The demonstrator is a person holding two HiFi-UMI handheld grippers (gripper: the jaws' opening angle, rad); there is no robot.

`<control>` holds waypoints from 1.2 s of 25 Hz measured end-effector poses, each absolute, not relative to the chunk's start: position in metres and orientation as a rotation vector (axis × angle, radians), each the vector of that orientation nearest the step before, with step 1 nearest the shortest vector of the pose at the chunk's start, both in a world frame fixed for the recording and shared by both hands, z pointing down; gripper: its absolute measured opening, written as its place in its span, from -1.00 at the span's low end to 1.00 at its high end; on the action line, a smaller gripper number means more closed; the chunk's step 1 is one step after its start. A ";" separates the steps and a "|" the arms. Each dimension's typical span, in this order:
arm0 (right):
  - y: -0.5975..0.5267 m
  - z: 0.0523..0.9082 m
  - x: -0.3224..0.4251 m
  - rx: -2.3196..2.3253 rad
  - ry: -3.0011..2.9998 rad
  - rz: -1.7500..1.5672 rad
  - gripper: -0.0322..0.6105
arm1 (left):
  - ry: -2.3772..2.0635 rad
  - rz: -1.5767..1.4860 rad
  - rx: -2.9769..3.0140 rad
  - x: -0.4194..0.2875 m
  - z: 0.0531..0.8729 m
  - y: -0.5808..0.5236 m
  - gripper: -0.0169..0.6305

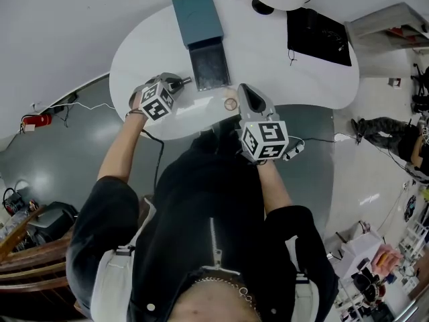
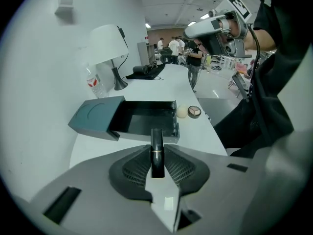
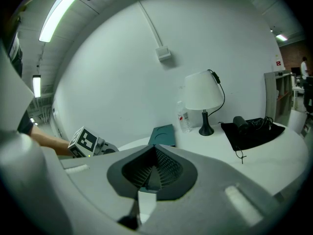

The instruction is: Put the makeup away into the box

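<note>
Two makeup pieces (image 2: 194, 111) lie beside the open box (image 2: 145, 136); left gripper (image 2: 157, 159) grasps a lipstick (image 2: 156, 139), right gripper (image 3: 152, 173) apparently clenched.

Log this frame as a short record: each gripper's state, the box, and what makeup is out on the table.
left gripper: jaws shut on a dark lipstick, pointed toward the box
right gripper: jaws together, nothing between them
box: black drawer slid out of its teal sleeve, looks empty
makeup on table: round compact and cream puff, side by side just outside the drawer
task status: nothing in the box yet
</note>
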State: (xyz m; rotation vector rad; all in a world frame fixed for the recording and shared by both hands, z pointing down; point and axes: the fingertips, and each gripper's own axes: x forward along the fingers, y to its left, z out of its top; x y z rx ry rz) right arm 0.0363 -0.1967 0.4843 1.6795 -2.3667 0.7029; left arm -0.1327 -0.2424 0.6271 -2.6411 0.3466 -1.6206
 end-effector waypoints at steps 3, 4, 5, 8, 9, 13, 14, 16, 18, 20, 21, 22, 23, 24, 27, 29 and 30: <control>-0.197 0.484 0.042 1.691 -2.361 0.709 -0.88 | 0.317 -1.608 -2.620 -0.121 0.621 -0.251 -0.67; -0.197 0.484 0.043 1.695 -2.359 0.711 -0.88 | 0.310 -1.604 -2.615 -0.117 0.619 -0.254 -0.67; -0.197 0.484 0.045 1.698 -2.358 0.712 -0.88 | 0.305 -1.598 -2.612 -0.113 0.617 -0.258 -0.67; -0.198 0.484 0.051 1.705 -2.354 0.717 -0.88 | 0.296 -1.583 -2.599 -0.101 0.611 -0.269 -0.67; -0.198 0.484 0.053 1.708 -2.352 0.718 -0.88 | 0.294 -1.578 -2.596 -0.098 0.609 -0.273 -0.67; -0.199 0.486 0.060 1.719 -2.344 0.724 -0.88 | 0.280 -1.566 -2.577 -0.083 0.604 -0.287 -0.67; -0.199 0.487 0.062 1.722 -2.342 0.727 -0.89 | 0.274 -1.564 -2.573 -0.079 0.604 -0.290 -0.67; -0.201 0.487 0.066 1.726 -2.337 0.731 -0.88 | 0.264 -1.561 -2.566 -0.071 0.604 -0.297 -0.67; -0.203 0.488 0.071 1.731 -2.334 0.732 -0.88 | 0.258 -1.556 -2.557 -0.063 0.603 -0.304 -0.67; -0.204 0.489 0.077 1.744 -2.324 0.739 -0.88 | 0.245 -1.553 -2.549 -0.053 0.604 -0.310 -0.67; -0.204 0.491 0.080 1.747 -2.318 0.745 -0.89 | 0.237 -1.553 -2.548 -0.049 0.605 -0.312 -0.67; -0.205 0.492 0.082 1.746 -2.313 0.750 -0.88 | 0.231 -1.554 -2.548 -0.045 0.607 -0.314 -0.67; -0.207 0.494 0.084 1.744 -2.309 0.755 -0.88 | 0.226 -1.555 -2.548 -0.041 0.609 -0.317 -0.67; -0.208 0.494 0.087 1.743 -2.305 0.758 -0.88 | 0.223 -1.557 -2.547 -0.038 0.610 -0.320 -0.67; -0.213 0.496 0.096 1.751 -2.291 0.766 -0.88 | 0.221 -1.569 -2.547 -0.028 0.619 -0.328 -0.67; -0.216 0.498 0.101 1.759 -2.280 0.773 -0.88 | 0.216 -1.583 -2.541 -0.024 0.627 -0.332 -0.67; -0.217 0.499 0.103 1.761 -2.276 0.777 -0.88 | 0.211 -1.593 -2.535 -0.022 0.631 -0.334 -0.67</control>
